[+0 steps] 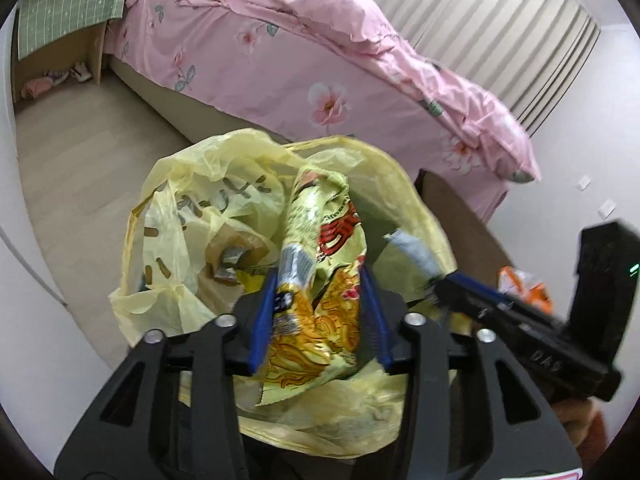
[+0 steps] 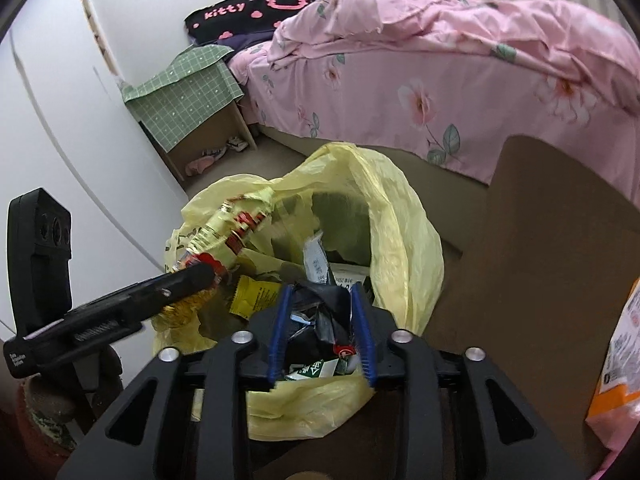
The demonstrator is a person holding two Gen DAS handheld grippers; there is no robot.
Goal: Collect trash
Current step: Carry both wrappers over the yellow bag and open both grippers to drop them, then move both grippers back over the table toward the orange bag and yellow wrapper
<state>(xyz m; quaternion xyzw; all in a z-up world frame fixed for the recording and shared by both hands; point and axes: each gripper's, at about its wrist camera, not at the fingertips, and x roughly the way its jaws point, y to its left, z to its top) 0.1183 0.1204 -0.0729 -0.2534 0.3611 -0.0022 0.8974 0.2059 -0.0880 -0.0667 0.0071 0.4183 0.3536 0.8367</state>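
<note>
A yellow plastic bag (image 1: 192,208) (image 2: 400,216) stands open on the floor with several wrappers inside. My left gripper (image 1: 320,272) hangs over its mouth. A crumpled yellow-and-red snack wrapper (image 1: 320,240) (image 2: 232,228) stands loosely between its blue pads (image 1: 260,320), which are spread; I read it as open. My right gripper (image 2: 320,290) reaches into the bag from the other side, open, with crumpled black wrapping (image 2: 324,312) lying between its pads over a green-and-white carton (image 2: 312,370). Each gripper shows in the other's view: the right gripper (image 1: 444,284) and the left gripper (image 2: 200,276).
A bed with a pink floral cover (image 1: 280,60) (image 2: 460,80) runs behind the bag. A nightstand under a green cloth (image 2: 188,96) stands by the white wall. A brown table top (image 2: 540,260) lies to the right, with an orange packet (image 2: 616,360) (image 1: 520,284) on it.
</note>
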